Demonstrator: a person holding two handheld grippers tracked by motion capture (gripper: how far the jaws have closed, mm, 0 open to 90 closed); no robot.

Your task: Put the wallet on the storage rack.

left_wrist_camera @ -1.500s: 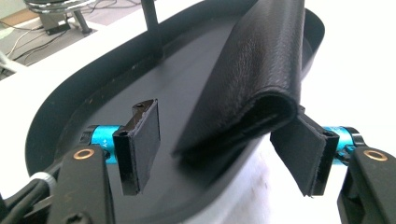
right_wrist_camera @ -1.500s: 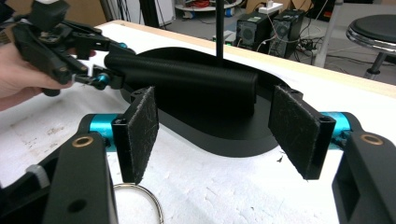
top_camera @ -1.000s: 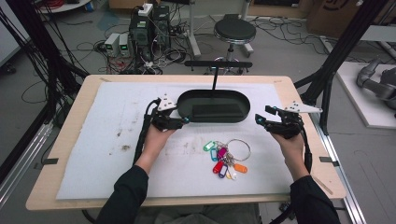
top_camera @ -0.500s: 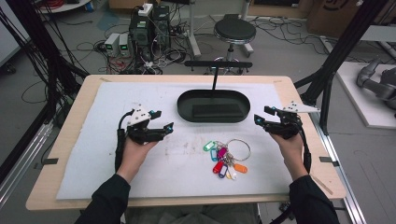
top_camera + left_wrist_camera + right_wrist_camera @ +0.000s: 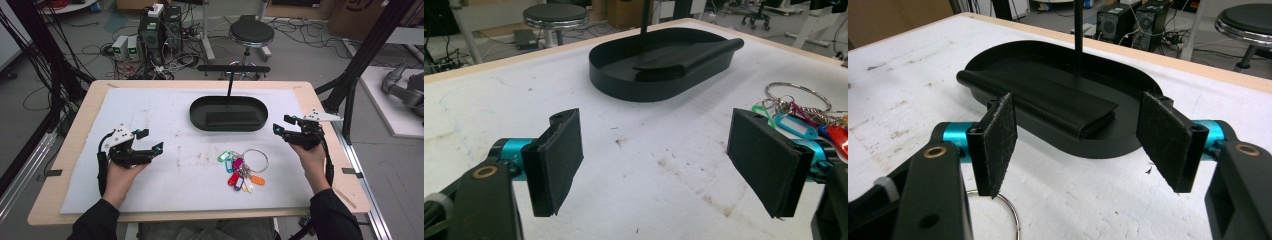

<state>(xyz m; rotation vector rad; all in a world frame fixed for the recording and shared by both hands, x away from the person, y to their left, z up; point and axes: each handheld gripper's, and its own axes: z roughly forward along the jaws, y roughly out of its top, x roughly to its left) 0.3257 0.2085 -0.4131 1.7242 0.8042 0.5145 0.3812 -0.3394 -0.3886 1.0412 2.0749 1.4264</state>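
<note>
A black oval tray (image 5: 197, 107) sits at the table's far middle, with a folded black cloth (image 5: 234, 118) lying in it. Nearer me lies a metal key ring with several coloured tags (image 5: 239, 169). My left gripper (image 5: 152, 140) hovers over the white mat at the left, well away from the tray. Its jaws have just been opening and hold nothing. In the left gripper view, the left gripper (image 5: 659, 165) faces the tray (image 5: 614, 85), with the tags (image 5: 794, 122) at right. My right gripper (image 5: 281, 125) stands open beside the tray's right end. In the right gripper view, the right gripper (image 5: 1083, 142) frames the cloth (image 5: 1048, 102).
A thin black post with a crossbar (image 5: 232, 70) rises at the tray's far side. The white mat (image 5: 150, 110) covers most of the wooden table (image 5: 70, 150). A stool (image 5: 251, 34) and computer boxes (image 5: 160, 25) stand on the floor beyond the far edge.
My left hand has pulled away from the tray's left end, moving left and toward me across the mat, with its jaws spreading wider. The right hand has stayed put.
</note>
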